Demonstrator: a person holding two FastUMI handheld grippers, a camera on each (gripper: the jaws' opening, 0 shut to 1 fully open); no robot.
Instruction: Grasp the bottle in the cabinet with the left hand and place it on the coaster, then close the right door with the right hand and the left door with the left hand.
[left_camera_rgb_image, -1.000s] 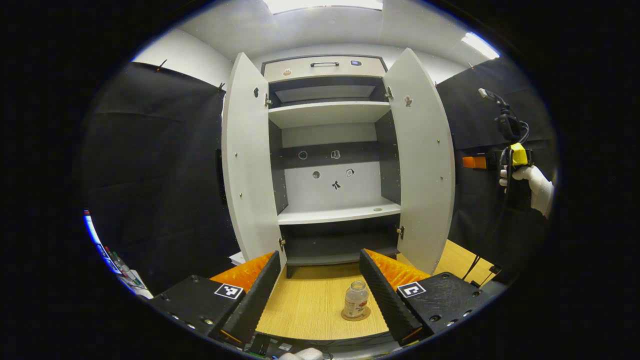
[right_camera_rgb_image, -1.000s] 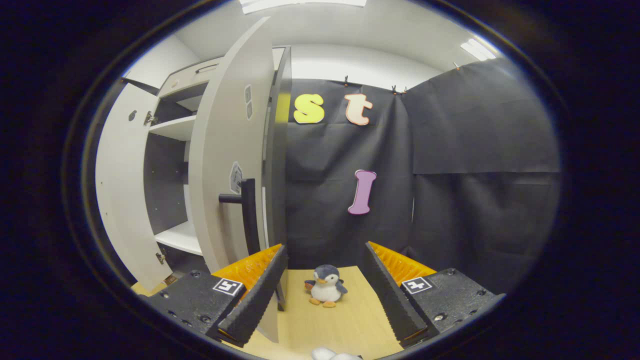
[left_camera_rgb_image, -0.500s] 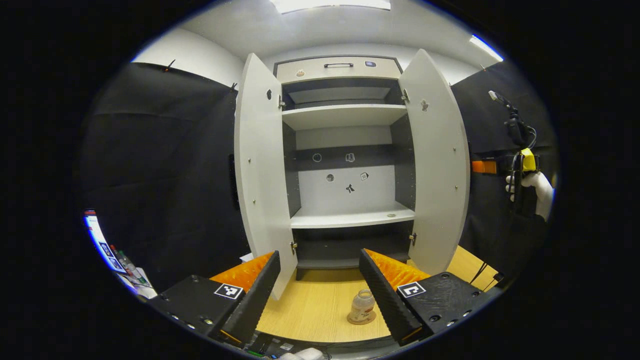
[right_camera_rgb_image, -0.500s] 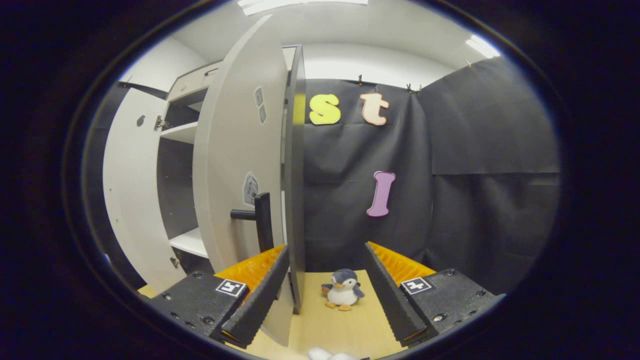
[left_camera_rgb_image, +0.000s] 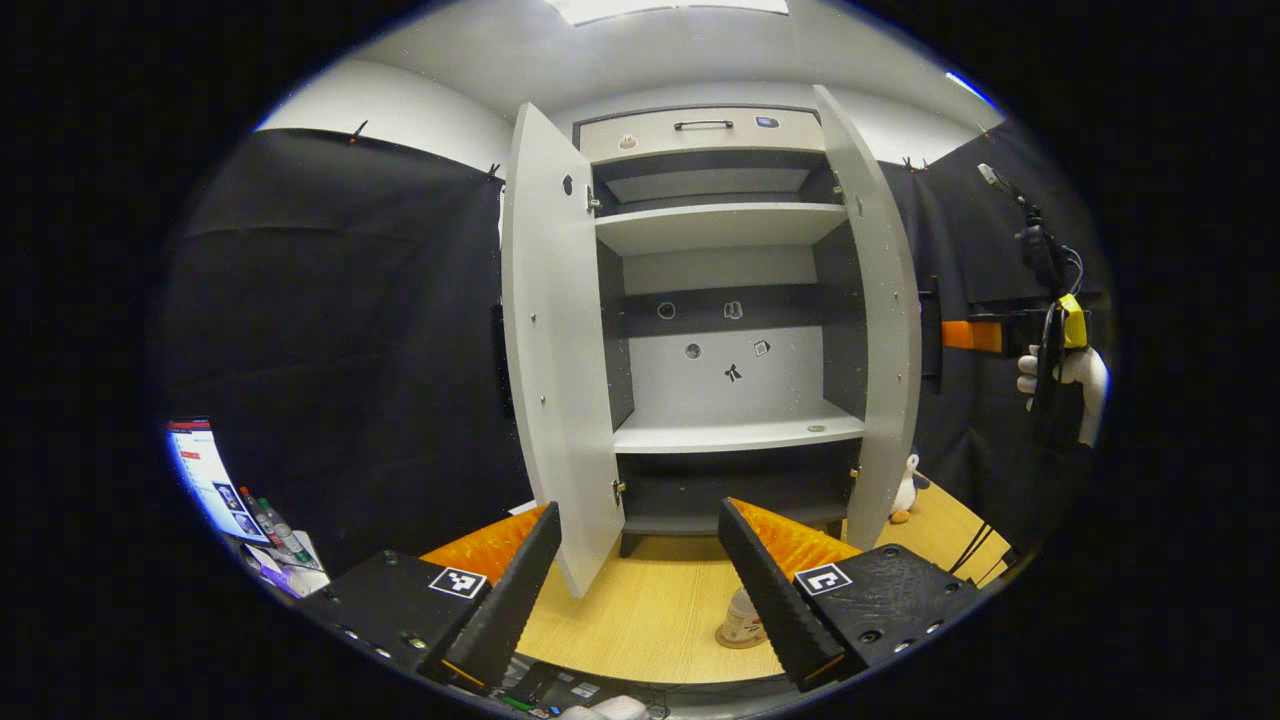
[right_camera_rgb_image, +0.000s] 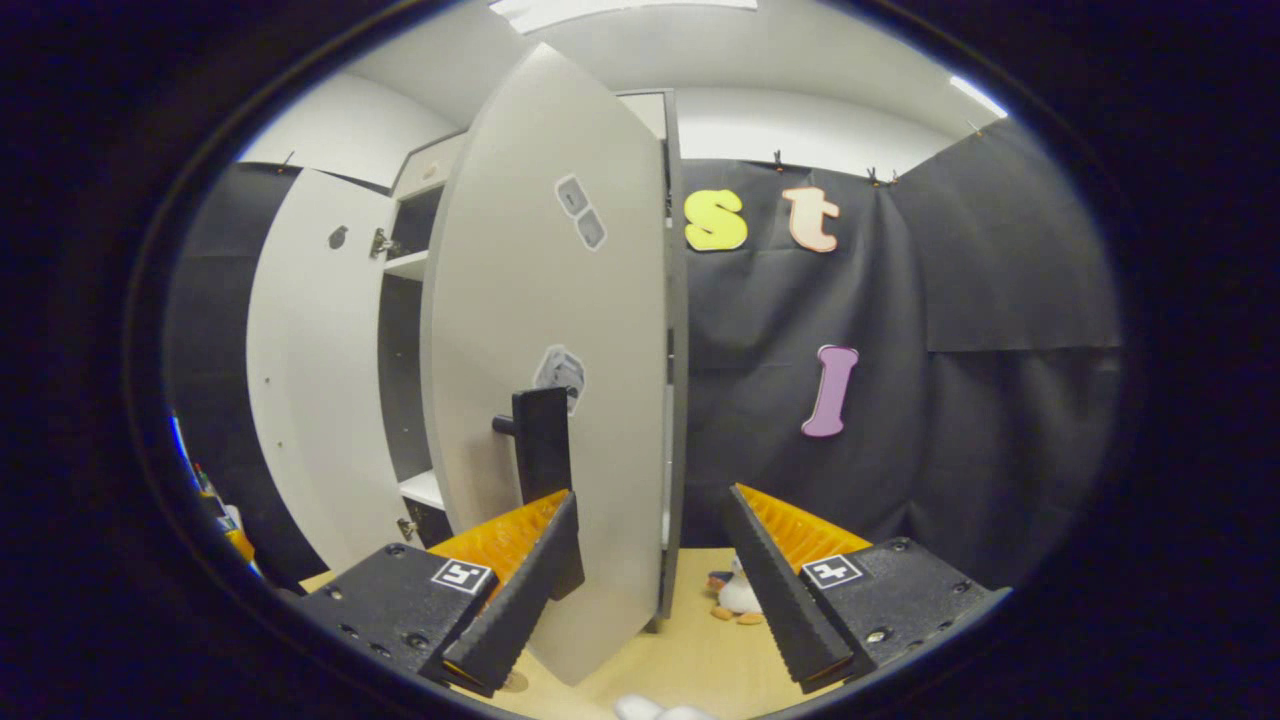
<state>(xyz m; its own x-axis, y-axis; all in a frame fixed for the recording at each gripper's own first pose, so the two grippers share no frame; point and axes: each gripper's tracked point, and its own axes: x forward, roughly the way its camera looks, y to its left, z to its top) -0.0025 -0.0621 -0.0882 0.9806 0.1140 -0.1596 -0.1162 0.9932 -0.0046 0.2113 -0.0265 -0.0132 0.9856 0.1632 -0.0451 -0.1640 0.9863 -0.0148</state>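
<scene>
Since the earlier frames the right door (right_camera_rgb_image: 545, 370) has swung partway toward the cabinet (left_camera_rgb_image: 720, 300): the left gripper view now shows it (left_camera_rgb_image: 885, 320) nearly edge-on where its inner face was broad, and the right gripper view shows more of its outer face. The penguin toy (right_camera_rgb_image: 735, 595), then in plain sight between the right gripper's fingers, is now partly hidden behind one finger.

Count: two doors, both off the frame; the left door (left_camera_rgb_image: 555, 340) stands wide. One bottle (left_camera_rgb_image: 740, 615) rests on one coaster (left_camera_rgb_image: 738, 640) on the table (left_camera_rgb_image: 640, 620), partly behind a finger of the left gripper (left_camera_rgb_image: 640, 590). One door handle (right_camera_rgb_image: 540, 445) lies just above the right gripper (right_camera_rgb_image: 655, 590).

Both grippers are spread and hold nothing. A gloved hand (left_camera_rgb_image: 1075, 375) holds the right gripper beside the right door.
</scene>
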